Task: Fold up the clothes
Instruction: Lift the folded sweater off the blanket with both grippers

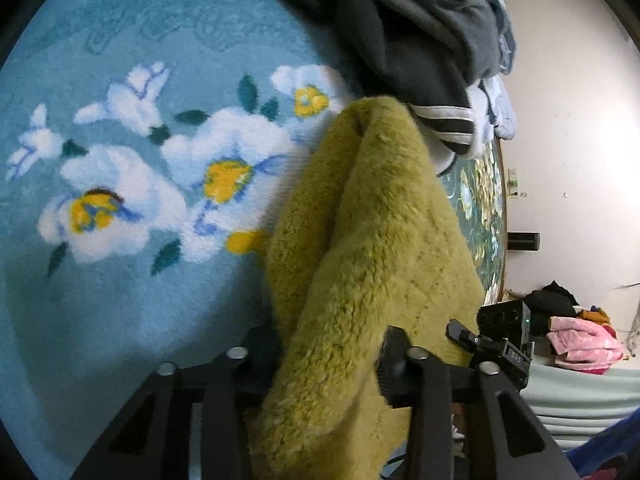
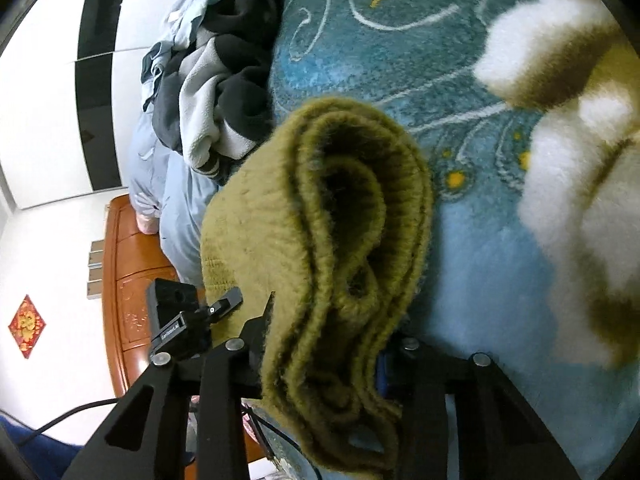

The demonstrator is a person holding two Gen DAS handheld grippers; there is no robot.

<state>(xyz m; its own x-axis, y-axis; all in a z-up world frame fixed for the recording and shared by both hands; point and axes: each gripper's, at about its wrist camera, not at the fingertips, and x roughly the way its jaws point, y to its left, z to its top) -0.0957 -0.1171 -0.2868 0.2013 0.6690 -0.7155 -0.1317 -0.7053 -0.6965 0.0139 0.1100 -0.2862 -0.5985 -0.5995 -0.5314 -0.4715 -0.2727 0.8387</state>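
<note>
Folding the fuzzy yellow-green sweater (image 1: 372, 240).
Gripped by both tongs, left (image 1: 332, 364) and right (image 2: 324, 344), above the blue flowered blanket (image 1: 120, 60); needs laying flat next.

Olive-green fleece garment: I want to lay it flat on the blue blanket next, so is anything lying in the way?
Nothing visible lies beneath the olive-green fleece garment, only open blue floral plush blanket. The pile of dark grey and pale blue clothes sits farther back at the blanket's edge, near the garment's far end.

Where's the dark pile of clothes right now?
In the left wrist view, the dark pile sits top centre on the blue blanket, just beyond the green garment.
</note>
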